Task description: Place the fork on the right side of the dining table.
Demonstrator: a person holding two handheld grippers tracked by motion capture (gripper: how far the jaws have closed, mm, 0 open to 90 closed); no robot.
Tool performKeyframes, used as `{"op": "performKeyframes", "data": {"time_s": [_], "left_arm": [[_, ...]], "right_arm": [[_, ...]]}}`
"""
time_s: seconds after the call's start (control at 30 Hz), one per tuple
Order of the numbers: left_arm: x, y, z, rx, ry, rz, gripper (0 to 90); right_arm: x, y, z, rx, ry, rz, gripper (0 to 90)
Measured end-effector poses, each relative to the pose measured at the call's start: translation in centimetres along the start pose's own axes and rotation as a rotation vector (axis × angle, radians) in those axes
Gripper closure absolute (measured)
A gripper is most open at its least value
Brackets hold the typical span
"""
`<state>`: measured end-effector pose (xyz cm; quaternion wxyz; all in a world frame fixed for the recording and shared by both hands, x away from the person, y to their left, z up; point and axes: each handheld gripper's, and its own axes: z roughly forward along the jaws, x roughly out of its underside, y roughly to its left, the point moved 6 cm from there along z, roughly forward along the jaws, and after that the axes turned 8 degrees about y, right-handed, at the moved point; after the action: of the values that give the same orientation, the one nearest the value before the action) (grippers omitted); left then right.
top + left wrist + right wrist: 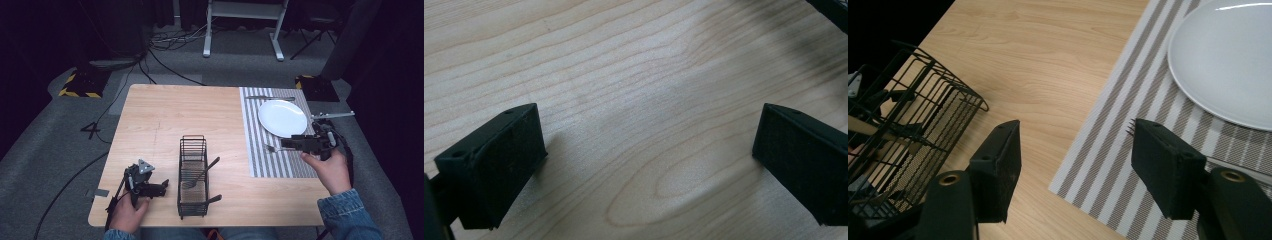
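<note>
The table [165,115] carries a striped mat [277,160] on its right side, a black wire rack [193,175] near the front, and a white plate [282,118] on the mat. A fork [272,148] lies on the mat just below the plate, beside the right gripper [289,143], jaws apart. The left gripper [162,187] sits left of the rack, jaws apart over bare wood. No writing is legible anywhere.
</note>
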<state>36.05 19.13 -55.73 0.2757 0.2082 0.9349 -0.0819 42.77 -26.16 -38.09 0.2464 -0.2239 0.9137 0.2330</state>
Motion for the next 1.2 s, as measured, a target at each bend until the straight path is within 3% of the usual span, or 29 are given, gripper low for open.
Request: {"op": "performKeyframes", "data": {"time_s": [0.07,0.17,0.43,0.8,1.03,1.2], "left_arm": [[0.0,0.0,0.0,0.0,0.001,0.001,0.4],[0.0,0.0,0.0,0.001,0.001,0.0,0.4],[-0.1,0.0,0.0,0.003,0.002,-0.001,0.4],[-0.1,0.0,0.1,0.002,0.003,-0.002,0.4],[-0.1,0.0,0.0,0.002,0.002,-0.001,0.4],[0.0,0.0,0.0,0.002,0.001,-0.001,0.4]], "right_arm": [[0.0,0.7,0.3,0.008,-0.01,-0.02,35.8],[0.0,1.9,0.9,0.091,-0.02,-0.093,36.0],[0.8,4.7,3.2,0.028,-0.013,-0.137,35.9],[3.0,6.4,6.4,-0.022,0.005,-0.171,35.7],[5.0,6.8,8.7,-0.033,-0.007,-0.218,36.0],[6.5,6.7,10.1,0.006,-0.01,-0.262,35.8]]}}
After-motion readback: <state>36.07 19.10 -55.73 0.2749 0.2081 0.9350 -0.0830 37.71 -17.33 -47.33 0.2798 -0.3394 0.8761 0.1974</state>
